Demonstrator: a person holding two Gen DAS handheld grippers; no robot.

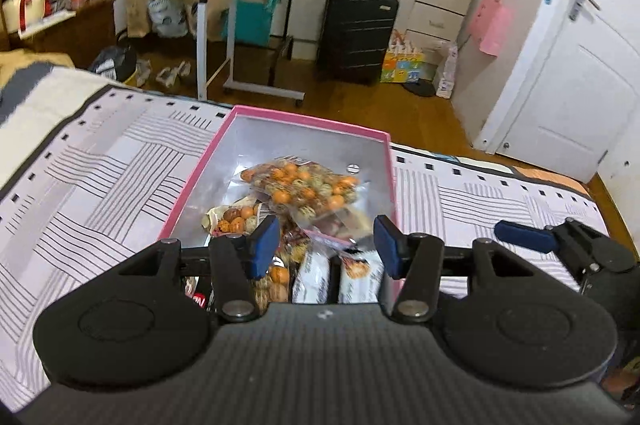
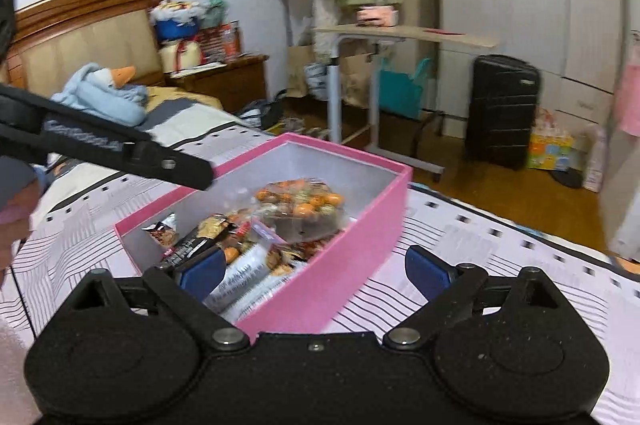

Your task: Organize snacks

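My left gripper (image 1: 326, 245) hangs spread over the near end of the pink box (image 1: 192, 177), nothing between its blue pads; my right gripper (image 2: 314, 271) is spread too, empty, straddling the box's near corner from the other side, one pad above the snacks and the other out over the striped bedspread (image 2: 500, 245). The snacks lie inside the box, which sits on the bed: a clear bag of orange and speckled balls (image 1: 302, 187) rests on top toward the middle; beneath and nearer me lie two white wrapped bars (image 1: 338, 281) side by side, a dark packet (image 2: 188, 245) toward the left wall, and smaller crinkled pouches I cannot tell apart. I judge the clear bag light and soft, its film slippery and its contents loose enough to shift; I would pinch it at a sealed flat edge, not across the balls, which may crack or roll out of the grip. The bars look stiffer and should take a grip across their middle; the box itself seems light card, likely to slide on the cloth if nudged.
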